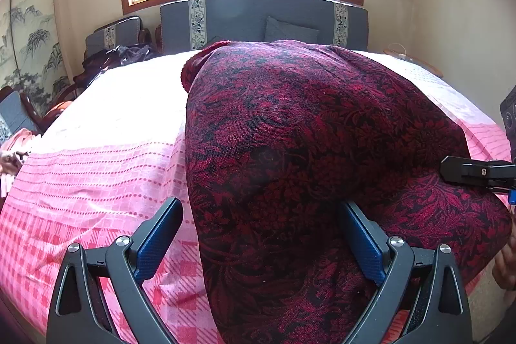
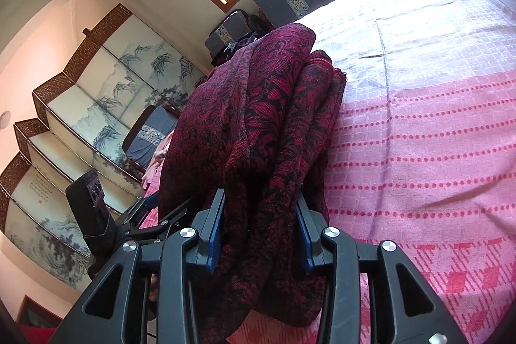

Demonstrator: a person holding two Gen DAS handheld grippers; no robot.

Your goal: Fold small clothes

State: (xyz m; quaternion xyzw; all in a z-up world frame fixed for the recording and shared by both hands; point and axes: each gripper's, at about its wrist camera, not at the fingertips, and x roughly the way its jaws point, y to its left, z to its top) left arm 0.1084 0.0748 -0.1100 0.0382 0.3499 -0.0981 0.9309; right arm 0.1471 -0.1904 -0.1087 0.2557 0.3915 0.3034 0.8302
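Observation:
A dark red and black floral knit garment (image 1: 306, 150) lies folded lengthwise on the pink checked bedspread (image 1: 96, 176). My left gripper (image 1: 261, 231) is open, its blue-padded fingers (image 1: 158, 234) spread on either side of the garment's near edge, with cloth lying over the right one. In the right wrist view the garment (image 2: 258, 105) is bunched in thick folds, and my right gripper (image 2: 258, 224) is shut on that bundle, lifting it off the bed (image 2: 419, 134). The right gripper also shows at the right edge of the left wrist view (image 1: 477, 173).
A grey headboard (image 1: 258, 18) and pillow (image 1: 290, 31) stand under the window. Dark clothes (image 1: 119, 54) and grey cushions lie at the bed's left. A painted folding screen (image 2: 80, 105) stands along the left wall. Pink cloth (image 1: 13, 150) hangs off the left bedside.

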